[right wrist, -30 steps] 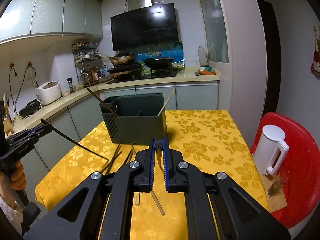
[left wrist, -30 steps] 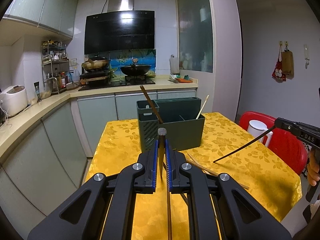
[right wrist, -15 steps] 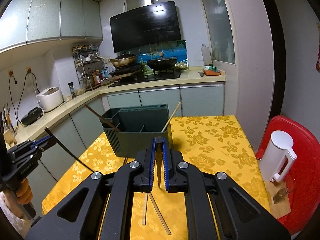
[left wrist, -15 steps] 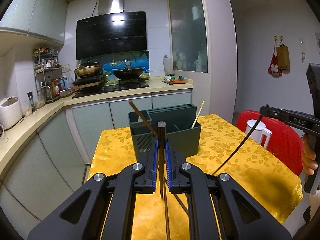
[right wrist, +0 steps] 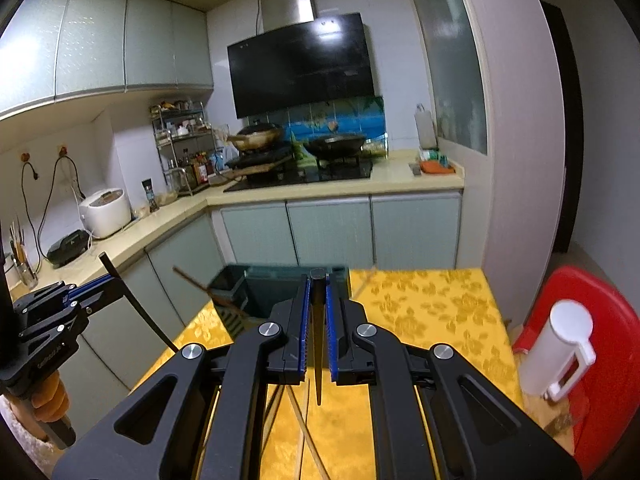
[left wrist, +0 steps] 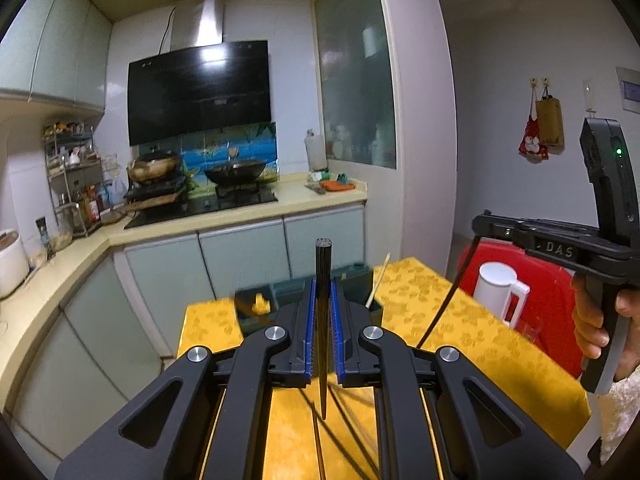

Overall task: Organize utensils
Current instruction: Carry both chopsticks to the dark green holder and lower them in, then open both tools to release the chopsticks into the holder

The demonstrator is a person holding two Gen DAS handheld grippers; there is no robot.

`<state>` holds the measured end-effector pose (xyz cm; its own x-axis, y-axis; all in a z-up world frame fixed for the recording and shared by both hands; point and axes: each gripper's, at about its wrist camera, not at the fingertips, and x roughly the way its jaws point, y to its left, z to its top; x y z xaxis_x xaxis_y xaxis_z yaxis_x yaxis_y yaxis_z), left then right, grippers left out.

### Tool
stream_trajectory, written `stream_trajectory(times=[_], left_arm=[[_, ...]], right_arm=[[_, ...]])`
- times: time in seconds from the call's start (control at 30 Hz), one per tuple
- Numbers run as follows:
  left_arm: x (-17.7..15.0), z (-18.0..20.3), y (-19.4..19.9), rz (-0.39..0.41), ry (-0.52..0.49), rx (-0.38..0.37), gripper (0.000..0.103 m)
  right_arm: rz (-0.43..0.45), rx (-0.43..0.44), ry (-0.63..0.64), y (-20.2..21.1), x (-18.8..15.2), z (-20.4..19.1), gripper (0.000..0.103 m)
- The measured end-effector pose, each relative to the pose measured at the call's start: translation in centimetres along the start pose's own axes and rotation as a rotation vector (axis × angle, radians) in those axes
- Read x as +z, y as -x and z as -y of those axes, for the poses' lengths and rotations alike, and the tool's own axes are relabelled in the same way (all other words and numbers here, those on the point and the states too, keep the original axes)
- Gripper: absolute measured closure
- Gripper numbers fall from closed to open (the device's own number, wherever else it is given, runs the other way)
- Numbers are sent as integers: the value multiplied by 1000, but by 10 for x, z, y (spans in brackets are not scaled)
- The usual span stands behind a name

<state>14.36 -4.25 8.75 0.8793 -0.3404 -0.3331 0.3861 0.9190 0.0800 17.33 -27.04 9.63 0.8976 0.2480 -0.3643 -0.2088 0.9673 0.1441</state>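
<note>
A: How far is the sorting now?

B: I judge it is partly done. The green utensil holder (right wrist: 256, 292) stands at the far end of the yellow surface (right wrist: 432, 304), and at least two chopsticks already lean in it: a brown one (right wrist: 200, 286) at its left side and a pale one (left wrist: 378, 280) at its right side. But some loose chopsticks (right wrist: 304, 432) lie on the surface in front of the holder, so work is left.

A: And the tongs?

B: The left tongs (left wrist: 322, 332) are clenched on a dark chopstick (left wrist: 322, 320), held upright, its tip above the surface in front of the holder. The right tongs (right wrist: 316, 328) grasp another dark chopstick (right wrist: 317, 336) the same way. Both sticks must go into the holder, I think.

A: Does one view show more than the other?

B: Yes. The right view shows the open compartments of the holder and the brown stick. The left view hides most of the holder behind the tongs, but it shows the right tongs from outside, right of the holder, with their chopstick hanging down.
</note>
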Motion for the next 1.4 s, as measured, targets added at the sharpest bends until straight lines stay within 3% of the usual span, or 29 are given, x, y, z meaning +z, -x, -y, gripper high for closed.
stream_trajectory(times=[0.23, 0.7, 0.97, 1.4], left_arm=[[45, -3, -22, 23, -11, 23, 96], [91, -20, -82, 31, 30, 67, 96], [86, -25, -115, -16, 41, 70, 96], [40, -34, -156, -142, 74, 81, 96]], right_arm=[[34, -17, 22, -15, 40, -4, 95], [21, -26, 7, -67, 78, 3, 95], [16, -30, 15, -80, 87, 5, 95], [-121, -33, 27, -129, 51, 3, 95]])
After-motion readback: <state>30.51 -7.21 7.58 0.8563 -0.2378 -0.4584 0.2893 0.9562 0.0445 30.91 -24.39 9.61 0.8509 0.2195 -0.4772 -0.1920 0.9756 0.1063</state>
